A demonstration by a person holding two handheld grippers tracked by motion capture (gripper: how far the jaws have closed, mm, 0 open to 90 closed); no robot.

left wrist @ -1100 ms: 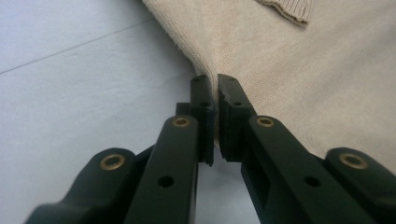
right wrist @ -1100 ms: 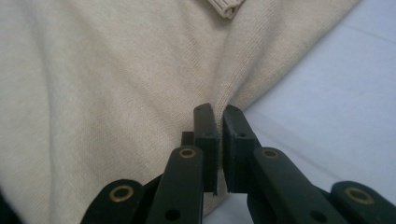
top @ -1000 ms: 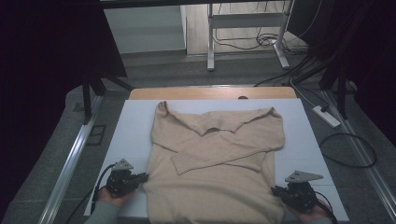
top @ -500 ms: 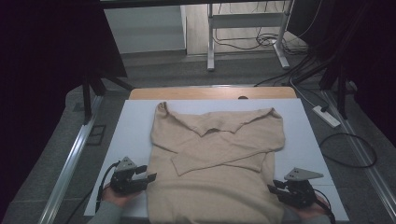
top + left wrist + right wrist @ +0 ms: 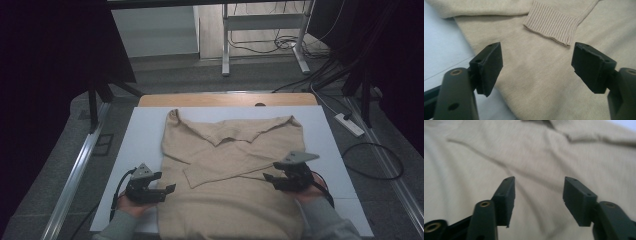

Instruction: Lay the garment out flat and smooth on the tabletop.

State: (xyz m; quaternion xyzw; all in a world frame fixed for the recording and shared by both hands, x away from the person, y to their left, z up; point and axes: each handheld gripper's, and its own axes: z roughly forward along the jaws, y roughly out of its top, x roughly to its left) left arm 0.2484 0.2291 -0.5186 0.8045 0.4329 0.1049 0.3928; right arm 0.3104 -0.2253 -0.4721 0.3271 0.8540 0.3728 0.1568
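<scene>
From above, the sweater [image 5: 230,175] lies flat on my desk [image 5: 145,135], sleeves crossed over its chest, hem toward me. My left gripper [image 5: 150,187] sits at its left edge, my right gripper [image 5: 286,177] over its right side.

Along my left fingers [image 5: 489,65], spread wide and empty, I see a ribbed cuff [image 5: 551,23] just ahead and the side edge of the knit beneath, desk showing at left.

Along my right fingers [image 5: 505,197], also spread and empty, plain knit lies below (slightly blurred).

I judge a fold comes next: I should pinch both side edges level with each other, through every layer, and lift evenly so nothing skews. No containers are on the desk.
</scene>
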